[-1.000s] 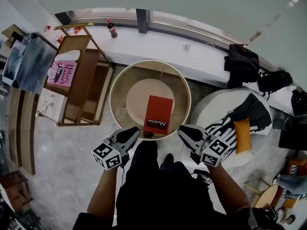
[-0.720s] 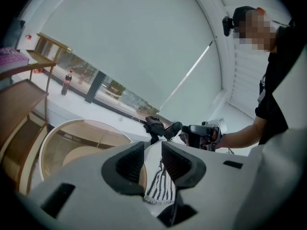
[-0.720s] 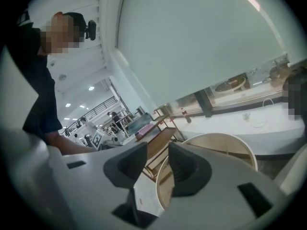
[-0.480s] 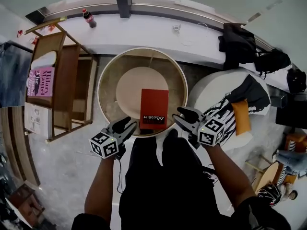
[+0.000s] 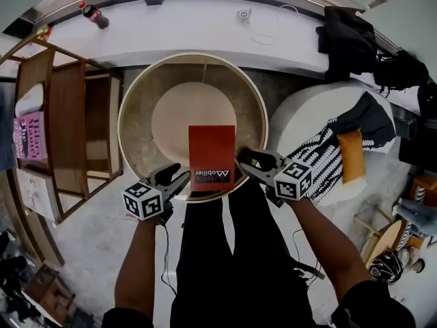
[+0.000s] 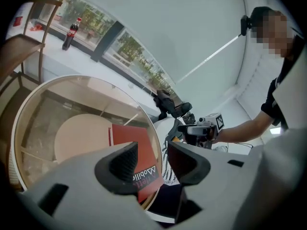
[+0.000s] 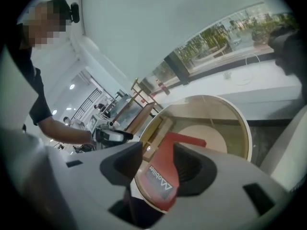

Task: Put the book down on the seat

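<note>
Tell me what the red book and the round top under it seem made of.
Red book: likely matte card cover, flat colour, white print. Round top: seemingly clear glass in pale wood rim; a disc below shows through.

Round glass-topped seat, pale wooden rim
A red rectangular book lay flat on its glass, near end at the rim.

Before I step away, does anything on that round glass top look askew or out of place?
The red book lies flat on the round glass top, right at its near rim, perhaps slightly overhanging. Nothing else stands out.
</note>
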{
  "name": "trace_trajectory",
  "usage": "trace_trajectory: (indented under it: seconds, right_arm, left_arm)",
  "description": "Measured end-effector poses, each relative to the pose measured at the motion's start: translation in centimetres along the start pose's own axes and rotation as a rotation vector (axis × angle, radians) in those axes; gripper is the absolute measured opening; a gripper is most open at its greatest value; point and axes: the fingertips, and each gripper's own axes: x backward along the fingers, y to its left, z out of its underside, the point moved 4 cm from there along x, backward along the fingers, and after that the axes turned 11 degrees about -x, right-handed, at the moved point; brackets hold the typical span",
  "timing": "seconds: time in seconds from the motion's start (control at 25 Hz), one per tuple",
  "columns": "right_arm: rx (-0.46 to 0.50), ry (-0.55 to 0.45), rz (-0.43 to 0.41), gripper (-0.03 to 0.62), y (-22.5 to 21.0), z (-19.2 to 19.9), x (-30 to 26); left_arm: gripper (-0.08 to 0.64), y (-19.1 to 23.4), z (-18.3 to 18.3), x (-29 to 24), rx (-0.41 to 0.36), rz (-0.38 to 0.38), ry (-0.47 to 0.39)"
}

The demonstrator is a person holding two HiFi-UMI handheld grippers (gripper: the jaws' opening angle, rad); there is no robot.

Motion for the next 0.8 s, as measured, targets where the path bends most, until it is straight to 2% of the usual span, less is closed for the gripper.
trace_trajectory:
  seconds: [0.2,0.48,0.8]
  right_arm:
    - [-0.093,0.059,-0.003,0.189,-3.9,3.3,-2.6]
    - [-0.246,0.099,-0.013,0.187,-6.4,7.5,-5.1]
    - [-0.261,0.126,0.000,0.187,-7.8,9.7,-6.9]
  left_arm:
    - [0.178,2.7,1.9,-2.8,0.030,-0.021,0.056]
    - [0.178,4.7,6.4,-4.9,0.095,-0.029,0.147]
    - [0.176,5.7,9.7,-6.2,0.117,-0.020,0.237]
